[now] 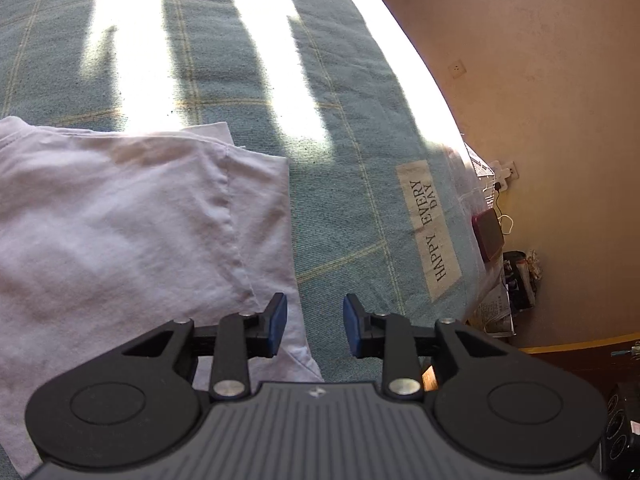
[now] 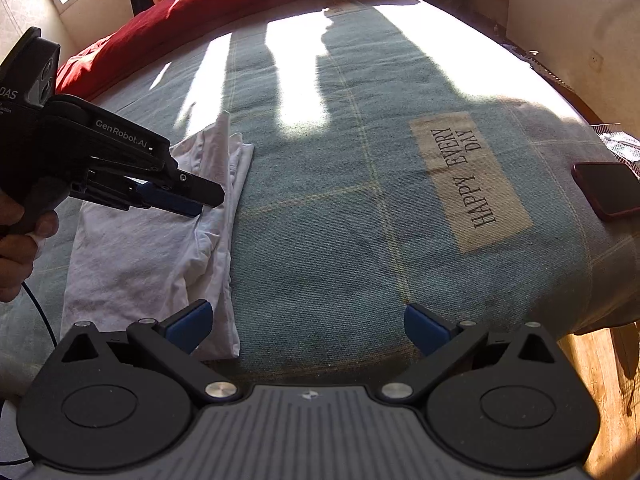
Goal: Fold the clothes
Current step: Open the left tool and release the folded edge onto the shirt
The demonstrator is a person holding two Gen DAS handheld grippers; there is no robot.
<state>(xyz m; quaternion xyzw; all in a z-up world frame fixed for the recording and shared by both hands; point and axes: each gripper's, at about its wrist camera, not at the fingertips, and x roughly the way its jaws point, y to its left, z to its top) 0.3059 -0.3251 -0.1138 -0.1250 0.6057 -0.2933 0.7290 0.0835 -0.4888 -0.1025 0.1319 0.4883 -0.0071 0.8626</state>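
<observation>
A white garment (image 1: 120,216) lies folded into a long strip on the teal bed cover (image 1: 352,184). My left gripper (image 1: 315,326) hovers open over the garment's right edge. Its left blue pad is above the cloth and its right pad is above the cover, with nothing between them. In the right wrist view the same garment (image 2: 152,248) lies at the left, and a hand holds the left gripper (image 2: 200,204) low over its right side. My right gripper (image 2: 307,328) is wide open above the bed's near edge. Its left finger (image 2: 190,326) is over the garment's near corner, and it holds nothing.
A red quilt (image 2: 224,4) is bunched at the far end of the bed. A dark phone (image 2: 608,188) lies near the right edge, beyond a "HAPPY EVERY DAY" patch (image 2: 468,180). Wooden floor (image 2: 600,380) shows at the right. A wall socket (image 1: 508,172) and clutter (image 1: 520,276) sit by the wall.
</observation>
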